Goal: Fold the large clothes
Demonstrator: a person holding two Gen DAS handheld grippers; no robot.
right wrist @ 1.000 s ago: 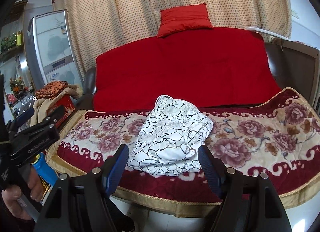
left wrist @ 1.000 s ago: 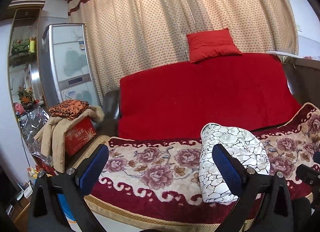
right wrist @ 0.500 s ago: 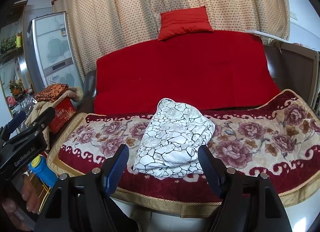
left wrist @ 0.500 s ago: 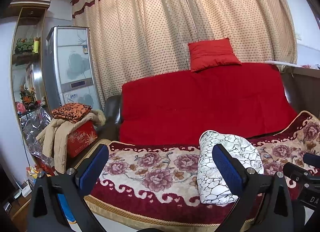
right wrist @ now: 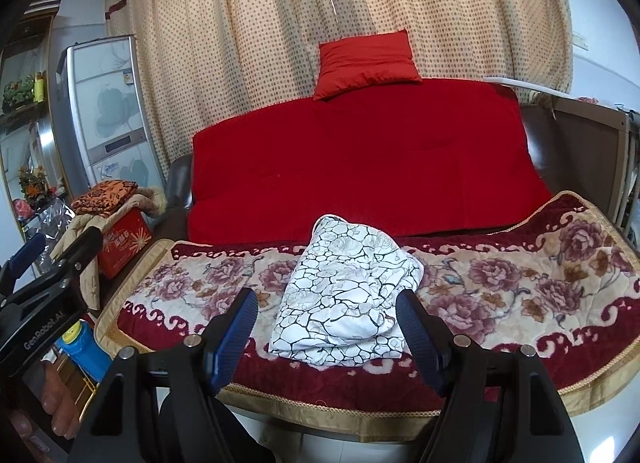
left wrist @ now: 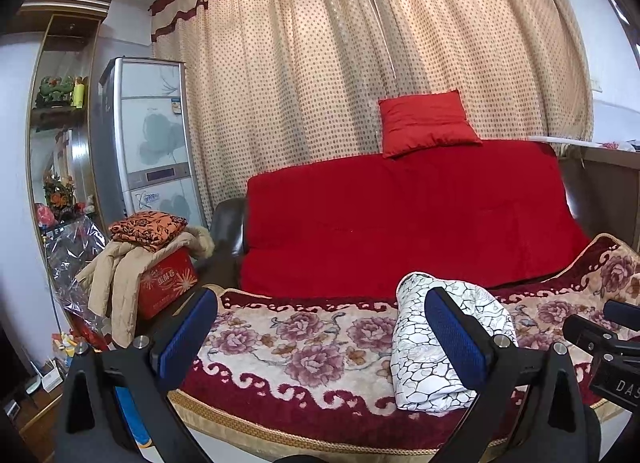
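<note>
Garment (right wrist: 344,291) looks folded already, far side hidden; both grippers (left wrist: 320,337) (right wrist: 326,333) gape empty, so back off without snagging.

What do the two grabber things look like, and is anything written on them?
Both are black frames with silver bolts and two long fingers lined with ribbed blue pads. The left gripper and the right gripper look the same. White letters on the left one's side read "GenRobot.AI". A white "DA" shows on the right one, and the rest is cut off. No cables or sleeves show.
</note>
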